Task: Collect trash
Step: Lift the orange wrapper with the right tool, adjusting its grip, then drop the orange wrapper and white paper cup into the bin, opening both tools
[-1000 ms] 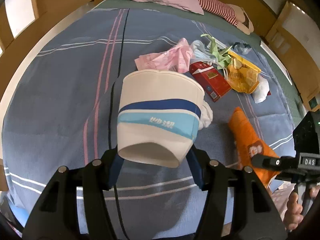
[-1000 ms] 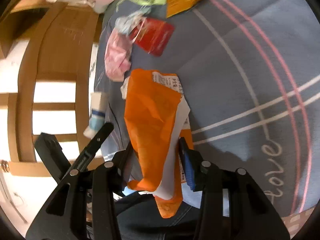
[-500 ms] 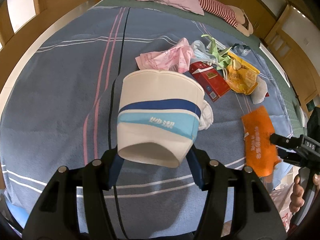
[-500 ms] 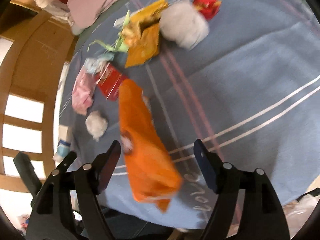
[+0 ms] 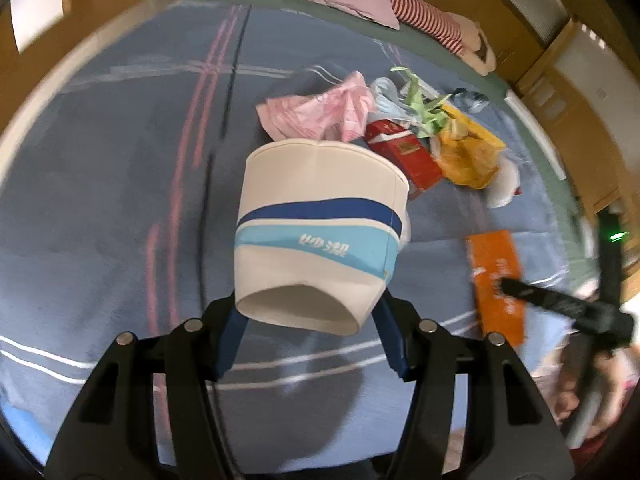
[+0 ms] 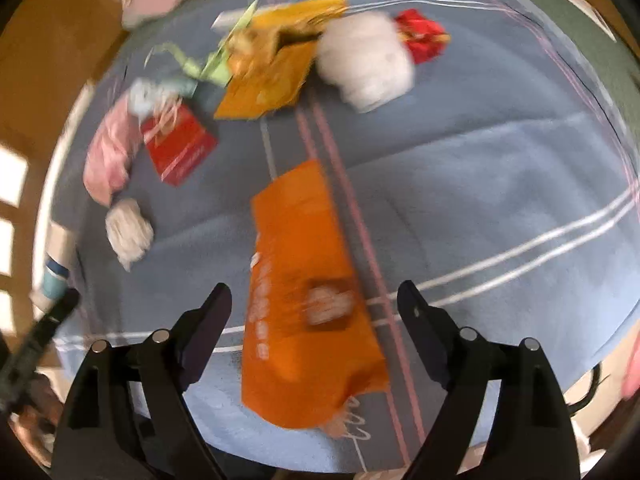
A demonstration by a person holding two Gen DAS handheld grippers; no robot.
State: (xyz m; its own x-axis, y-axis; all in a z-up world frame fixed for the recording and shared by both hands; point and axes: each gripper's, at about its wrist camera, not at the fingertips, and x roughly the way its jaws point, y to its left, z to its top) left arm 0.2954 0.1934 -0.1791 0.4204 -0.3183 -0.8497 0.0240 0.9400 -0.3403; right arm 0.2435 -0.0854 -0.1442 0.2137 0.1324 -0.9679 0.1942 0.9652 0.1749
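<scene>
Lying released now, orange wrapper [image 6: 304, 296].

The left wrist camera is sitting just behind the left tool [image 5: 310, 320], looking forward and down across the bed [image 5: 120, 200], with the paper cup [image 5: 320, 232] close in front. The right wrist camera is looking down past the right tool [image 6: 314, 304] at the same bed. Both are sharing the orange wrapper [image 6: 304, 292] [image 5: 496, 280] and the red packet [image 5: 404, 156] [image 6: 178, 144].
</scene>
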